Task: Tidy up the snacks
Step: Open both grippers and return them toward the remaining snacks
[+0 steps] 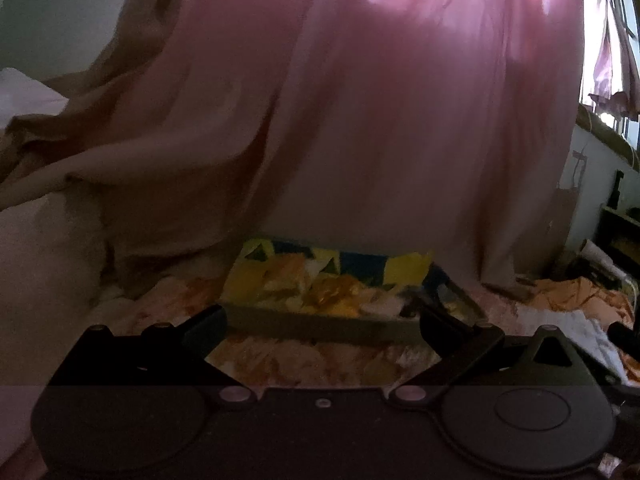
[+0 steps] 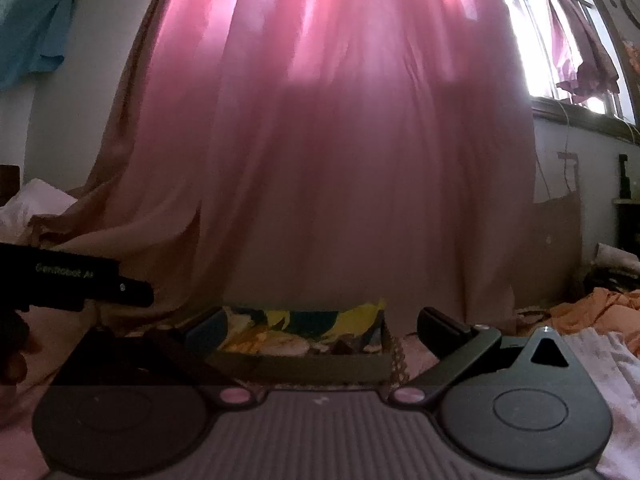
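A low grey tray stands on the bed at the foot of the curtain, with a blue and yellow panel along its back. Inside it lie several orange and yellow snack packets. My left gripper hangs a little short of the tray, open wide with nothing between its fingers. In the right wrist view the same tray with its snack packets sits just ahead of my right gripper, which is also open wide and holds nothing. The side of the left gripper shows at the left of that view.
A long pink curtain hangs right behind the tray. The bed carries a floral sheet. Orange cloth and a white sheet lie to the right, below a bright window. A hand is at the far left.
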{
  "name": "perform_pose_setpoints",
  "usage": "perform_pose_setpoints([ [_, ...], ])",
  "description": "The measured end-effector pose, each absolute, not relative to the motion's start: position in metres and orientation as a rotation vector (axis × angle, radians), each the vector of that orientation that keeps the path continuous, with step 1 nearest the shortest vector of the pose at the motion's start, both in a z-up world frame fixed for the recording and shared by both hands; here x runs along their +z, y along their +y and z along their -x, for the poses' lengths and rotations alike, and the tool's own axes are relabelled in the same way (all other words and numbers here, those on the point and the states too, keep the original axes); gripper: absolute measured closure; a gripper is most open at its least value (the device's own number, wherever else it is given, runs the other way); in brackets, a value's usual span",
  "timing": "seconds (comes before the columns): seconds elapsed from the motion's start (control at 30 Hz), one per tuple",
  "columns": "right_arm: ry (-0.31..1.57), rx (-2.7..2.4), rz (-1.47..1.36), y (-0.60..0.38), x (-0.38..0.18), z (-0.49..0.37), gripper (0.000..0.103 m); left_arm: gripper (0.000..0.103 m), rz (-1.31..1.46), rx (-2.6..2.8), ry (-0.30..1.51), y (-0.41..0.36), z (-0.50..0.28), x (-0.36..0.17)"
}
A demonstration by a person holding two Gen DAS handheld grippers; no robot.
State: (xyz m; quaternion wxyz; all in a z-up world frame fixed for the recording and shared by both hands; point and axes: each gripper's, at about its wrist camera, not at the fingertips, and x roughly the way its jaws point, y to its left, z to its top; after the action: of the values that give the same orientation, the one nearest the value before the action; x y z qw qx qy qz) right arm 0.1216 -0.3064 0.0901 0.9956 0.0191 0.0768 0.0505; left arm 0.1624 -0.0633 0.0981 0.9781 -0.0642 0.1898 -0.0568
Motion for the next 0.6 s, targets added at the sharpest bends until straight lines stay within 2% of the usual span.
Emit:
perform_pose_setpoints([
  [0.33, 0.153, 0.111, 0.005, -0.286, 0.080, -0.075, 0.000, 0.001, 0.130, -0.088, 0.400, -0.041, -0.106, 0.074],
  [0.6, 0.226, 0.112, 0.021, -0.281, 0.068, -0.048, 0.000, 0.001, 0.090, -0.090, 0.411, -0.034, -0.075, 0.055],
])
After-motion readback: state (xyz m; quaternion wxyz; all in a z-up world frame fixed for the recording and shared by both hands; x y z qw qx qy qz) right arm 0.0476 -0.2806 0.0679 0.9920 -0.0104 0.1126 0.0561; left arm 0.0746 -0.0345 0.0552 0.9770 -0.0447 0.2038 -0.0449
